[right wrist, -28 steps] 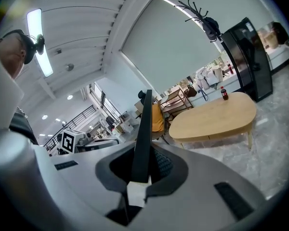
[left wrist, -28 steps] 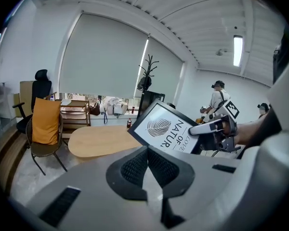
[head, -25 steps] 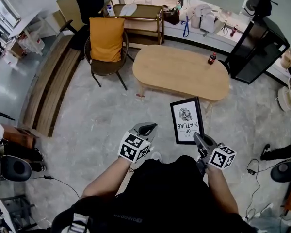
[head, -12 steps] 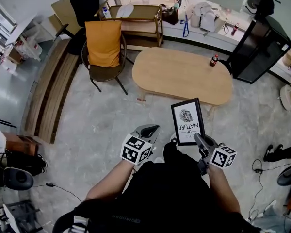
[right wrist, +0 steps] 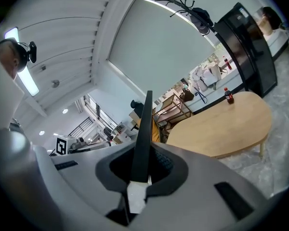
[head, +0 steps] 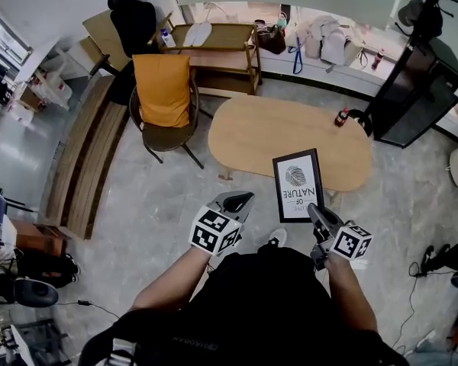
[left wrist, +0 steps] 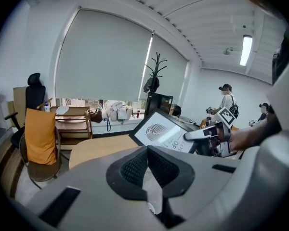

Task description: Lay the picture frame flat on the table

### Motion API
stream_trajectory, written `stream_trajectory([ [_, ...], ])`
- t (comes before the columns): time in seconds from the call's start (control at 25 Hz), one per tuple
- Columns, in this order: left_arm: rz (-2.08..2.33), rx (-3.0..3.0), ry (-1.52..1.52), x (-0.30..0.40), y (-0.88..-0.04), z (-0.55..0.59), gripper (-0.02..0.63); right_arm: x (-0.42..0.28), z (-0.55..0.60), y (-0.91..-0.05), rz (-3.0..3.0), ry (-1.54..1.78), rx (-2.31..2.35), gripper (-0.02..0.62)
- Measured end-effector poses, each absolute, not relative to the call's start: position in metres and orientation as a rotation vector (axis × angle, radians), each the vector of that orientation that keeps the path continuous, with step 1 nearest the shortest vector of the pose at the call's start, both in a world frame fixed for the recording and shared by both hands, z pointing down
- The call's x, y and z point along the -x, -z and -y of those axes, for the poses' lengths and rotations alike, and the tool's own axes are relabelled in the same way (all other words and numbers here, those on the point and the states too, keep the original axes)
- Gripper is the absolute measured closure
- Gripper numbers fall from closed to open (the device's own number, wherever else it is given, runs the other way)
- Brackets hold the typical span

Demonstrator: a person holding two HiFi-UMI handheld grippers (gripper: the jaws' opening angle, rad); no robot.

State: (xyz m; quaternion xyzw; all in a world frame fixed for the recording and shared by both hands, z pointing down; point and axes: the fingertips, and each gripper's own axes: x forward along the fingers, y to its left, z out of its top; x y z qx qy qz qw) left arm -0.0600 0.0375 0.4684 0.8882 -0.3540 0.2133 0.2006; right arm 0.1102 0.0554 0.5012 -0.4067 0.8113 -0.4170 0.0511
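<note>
The black picture frame (head: 298, 185), with a leaf print and lettering, is held in the air in front of me, over the near edge of the oval wooden table (head: 267, 132). My right gripper (head: 314, 212) is shut on its lower right corner. The right gripper view looks along the frame (right wrist: 144, 129) edge-on, upright between the pads of that gripper (right wrist: 143, 165), with the table (right wrist: 221, 129) beyond. My left gripper (head: 233, 202) hangs shut and empty to the frame's left. In the left gripper view the frame (left wrist: 161, 131) tilts beyond the left gripper (left wrist: 147, 153).
A red bottle (head: 340, 117) stands at the table's far right end. A chair with an orange cushion (head: 164, 90) sits left of the table. Behind are a wooden shelf (head: 214, 44) and a black cabinet (head: 424, 90). Other people (left wrist: 226, 97) stand at the right.
I have stepped closer to the table. The frame, still gripped by the right gripper, now overlaps the table's near edge in the head view. The left gripper keeps its place.
</note>
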Motion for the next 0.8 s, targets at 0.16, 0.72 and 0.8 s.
stream_trajectory([
  [0.16,0.963,-2.482,-0.625,0.04,-0.472,-0.002,0.601,-0.129,-0.028,-0.516,-2.435,1.332,1.24,0.572],
  [0.72,0.916,-2.409,-0.746,0.017,-0.511,0.076,0.601,-0.172,0.033,-0.574,-2.219,1.525,1.304,0.572],
  [0.8,0.895,-2.407,-0.759,0.019,-0.517,0.09,0.601,-0.173,0.045,-0.583,-2.179,1.547,1.335,0.571],
])
